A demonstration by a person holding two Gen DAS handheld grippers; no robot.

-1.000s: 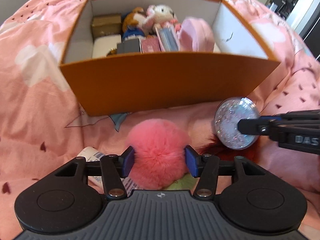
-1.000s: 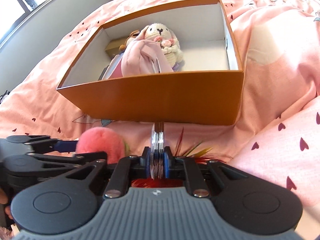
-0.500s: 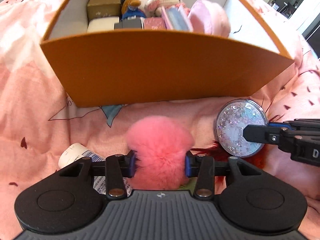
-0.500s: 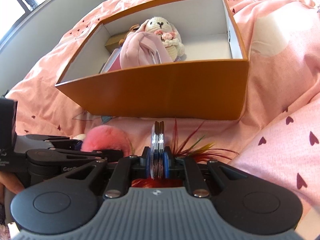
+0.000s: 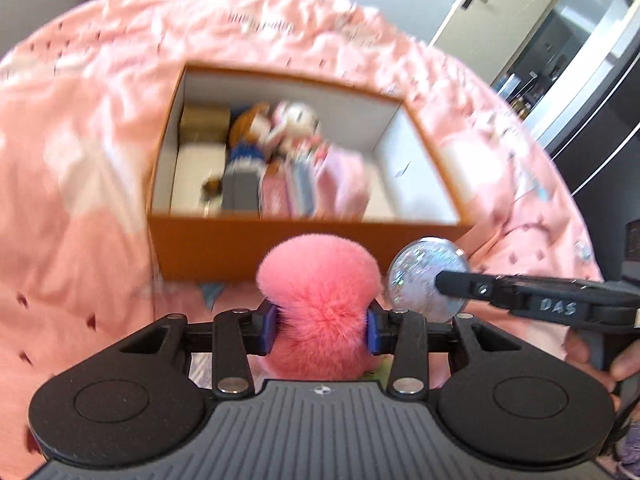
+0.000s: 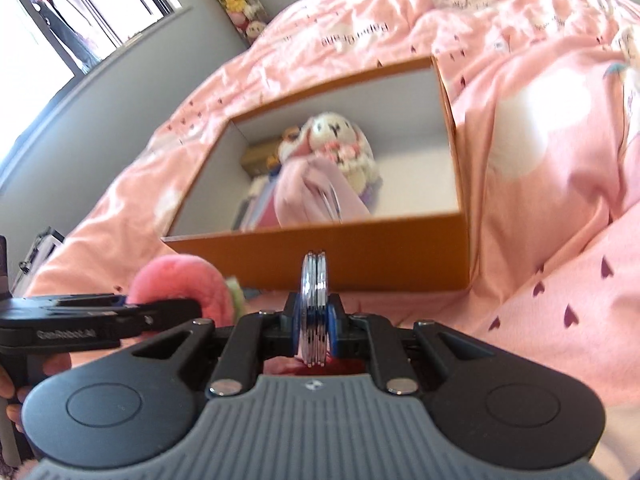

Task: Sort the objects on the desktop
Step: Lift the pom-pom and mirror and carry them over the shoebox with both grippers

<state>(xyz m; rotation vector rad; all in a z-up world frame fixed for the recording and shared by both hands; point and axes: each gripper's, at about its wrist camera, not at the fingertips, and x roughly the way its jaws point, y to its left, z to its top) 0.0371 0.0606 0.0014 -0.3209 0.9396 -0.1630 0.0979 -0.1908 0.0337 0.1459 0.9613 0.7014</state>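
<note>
Both jaws loaded: left gripper [image 5: 319, 330] pinches the pink pompom [image 5: 318, 280] around its waist, fur bulging above the blue pads [image 5: 269, 330]; right gripper [image 6: 316, 322] clamped narrow on the glitter compact [image 6: 315, 304], edge-on between its pads. Both items are off the bedding, just in front of the near wall of the orange box [image 5: 224, 246].

Surface: rumpled pink duvet [image 5: 80, 200], soft and uneven, so the box probably sits a bit wobbly. Box already holds plush toys [image 6: 340, 140], small cartons and a pink pouch on its left side; right part of the white floor looks bare, likely drop zone. Room: grey wall, window, dark door behind.

Handling, by size: pompom looks very light and squashy, forgiving anywhere, a mid-body grip suits. Compact is likely rigid, smooth-edged and scratch-prone, maybe slippery at the rim; gripping across the flat faces is safer.
</note>
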